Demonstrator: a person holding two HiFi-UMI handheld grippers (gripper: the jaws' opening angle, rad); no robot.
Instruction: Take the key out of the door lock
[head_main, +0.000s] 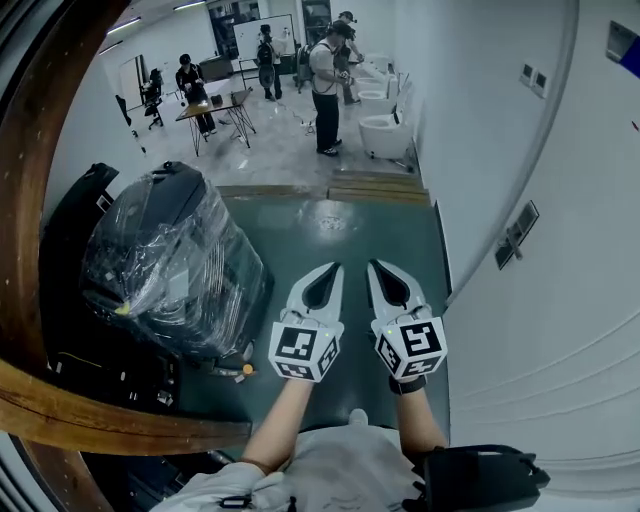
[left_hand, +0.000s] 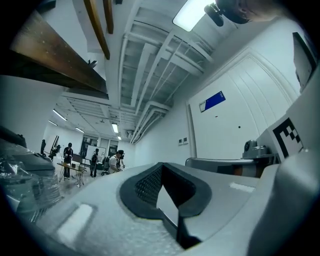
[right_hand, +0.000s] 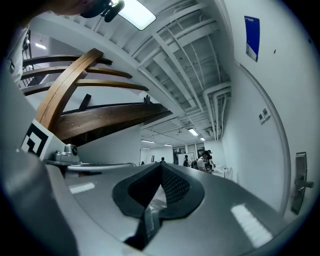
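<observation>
Key not visible; door handle on white wall to right, nearer right hand-held gripper; it and left hand-held gripper both clenched, empty.

Downward onto left tongs, right tongs

the wood beam looks smooth and faintly glossy; crinkled clear plastic wrap shines in patches; the dark green floor is smooth, slightly reflective.
</observation>
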